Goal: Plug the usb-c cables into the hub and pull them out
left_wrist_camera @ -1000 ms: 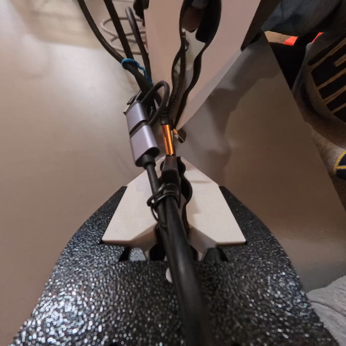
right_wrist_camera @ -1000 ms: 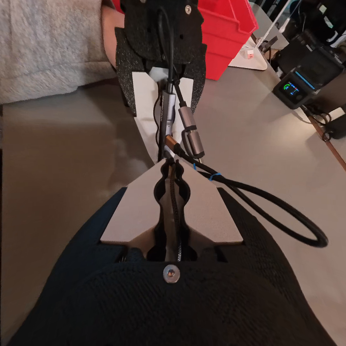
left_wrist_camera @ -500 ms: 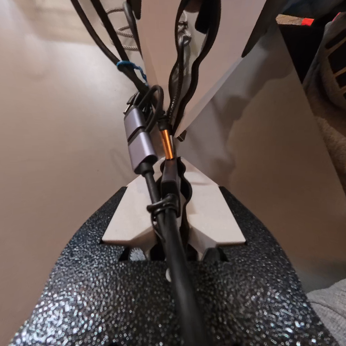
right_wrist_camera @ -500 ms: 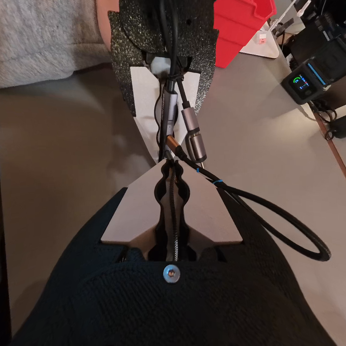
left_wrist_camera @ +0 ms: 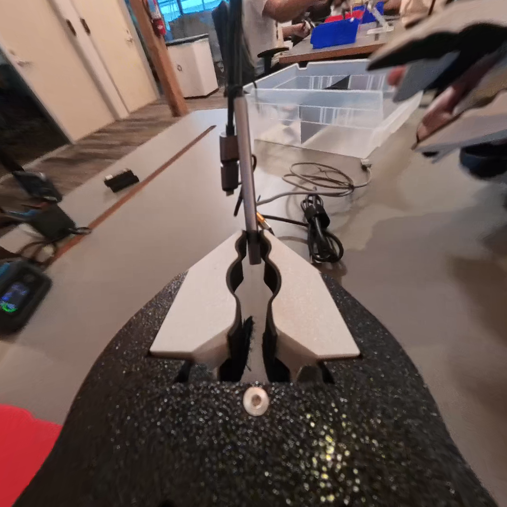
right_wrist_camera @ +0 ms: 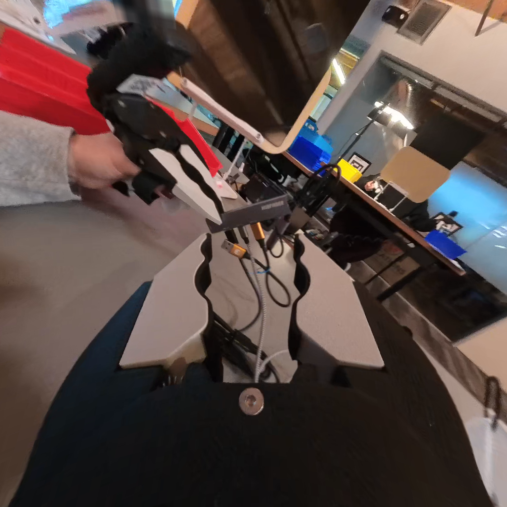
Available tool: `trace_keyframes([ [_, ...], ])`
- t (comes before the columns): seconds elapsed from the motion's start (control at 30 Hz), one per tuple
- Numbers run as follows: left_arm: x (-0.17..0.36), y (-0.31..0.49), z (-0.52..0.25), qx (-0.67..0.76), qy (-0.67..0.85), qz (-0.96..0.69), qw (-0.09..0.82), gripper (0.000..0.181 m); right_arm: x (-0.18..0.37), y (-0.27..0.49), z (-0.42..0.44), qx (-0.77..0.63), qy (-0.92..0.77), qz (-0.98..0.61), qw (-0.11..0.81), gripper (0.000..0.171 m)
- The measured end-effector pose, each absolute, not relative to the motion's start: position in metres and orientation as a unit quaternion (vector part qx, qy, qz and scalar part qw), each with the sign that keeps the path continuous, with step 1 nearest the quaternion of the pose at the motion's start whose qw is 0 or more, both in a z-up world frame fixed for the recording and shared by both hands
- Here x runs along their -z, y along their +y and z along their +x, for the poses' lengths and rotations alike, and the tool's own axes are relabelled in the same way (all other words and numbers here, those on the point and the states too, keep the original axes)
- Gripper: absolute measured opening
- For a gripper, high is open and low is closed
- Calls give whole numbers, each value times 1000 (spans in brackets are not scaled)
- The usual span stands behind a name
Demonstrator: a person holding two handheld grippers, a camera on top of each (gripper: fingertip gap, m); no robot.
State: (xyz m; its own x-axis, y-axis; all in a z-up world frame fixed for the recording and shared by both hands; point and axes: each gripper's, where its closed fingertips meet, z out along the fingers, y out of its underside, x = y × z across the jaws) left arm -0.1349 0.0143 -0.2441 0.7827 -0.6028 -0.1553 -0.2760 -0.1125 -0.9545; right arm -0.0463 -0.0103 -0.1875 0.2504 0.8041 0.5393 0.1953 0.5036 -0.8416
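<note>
My left gripper (left_wrist_camera: 252,237) is shut on one end of the slim grey hub (left_wrist_camera: 245,164) and holds it above the grey table (left_wrist_camera: 164,247). A dark adapter (left_wrist_camera: 229,164) hangs beside the hub. In the right wrist view the left gripper (right_wrist_camera: 216,211) holds the hub (right_wrist_camera: 255,215) level, with an orange plug (right_wrist_camera: 258,231) and dark plugs in its underside. A loose orange connector (right_wrist_camera: 233,248) and a braided white cable (right_wrist_camera: 259,301) hang below. My right gripper (right_wrist_camera: 252,241) is open and empty, just under the hub. It shows blurred in the left wrist view (left_wrist_camera: 452,68).
A clear plastic bin (left_wrist_camera: 329,109) stands at the back of the table. A coiled grey cable (left_wrist_camera: 321,175) and a bundled black cable (left_wrist_camera: 321,233) lie before it. A black device with a screen (left_wrist_camera: 23,296) sits at the left. A red bin (right_wrist_camera: 41,90) stands behind the left hand (right_wrist_camera: 96,162). My hands' fingertips stand some 11 cm from each other.
My right gripper has opened, let go of the braided cable and drawn back from the hub. Both views have swung up from the table. The left gripper still holds the hub.
</note>
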Motion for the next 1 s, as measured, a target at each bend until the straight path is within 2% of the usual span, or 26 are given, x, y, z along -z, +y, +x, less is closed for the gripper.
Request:
trace_keyframes([
  [0.07,241,12,-129,97,334,-720,600,6,184,-3,-49,-183,-590,-435,655,72],
  [0.1,242,11,-126,69,355,-715,598,6,182,-2,-52,-151,-609,-418,657,74],
  [0.2,249,7,-114,-38,442,-681,583,7,187,1,-65,-6,-690,-344,637,67],
  [0.3,260,7,-110,-94,482,-669,558,8,202,13,-67,122,-749,-302,577,70],
  [0.37,263,9,-114,-126,490,-665,550,8,196,15,-63,177,-758,-259,573,57],
  [0.43,256,8,-113,-122,480,-665,559,8,186,5,-58,172,-757,-245,581,51],
  [0.5,251,9,-116,-134,470,-666,563,7,191,-9,-57,124,-767,-279,564,66],
  [0.63,263,14,-121,-112,445,-708,536,7,203,-10,-38,162,-785,-330,499,74],
  [0.7,270,18,-123,-125,440,-717,525,7,209,-10,-19,143,-785,-401,451,88],
  [0.77,271,20,-116,-126,435,-720,526,7,206,-13,-9,104,-778,-432,445,93],
  [0.87,276,20,-98,-141,451,-712,519,7,208,-21,-18,33,-787,-420,450,95],
  [1.0,294,23,-86,-223,504,-686,475,7,251,5,-29,64,-827,-396,394,98],
])
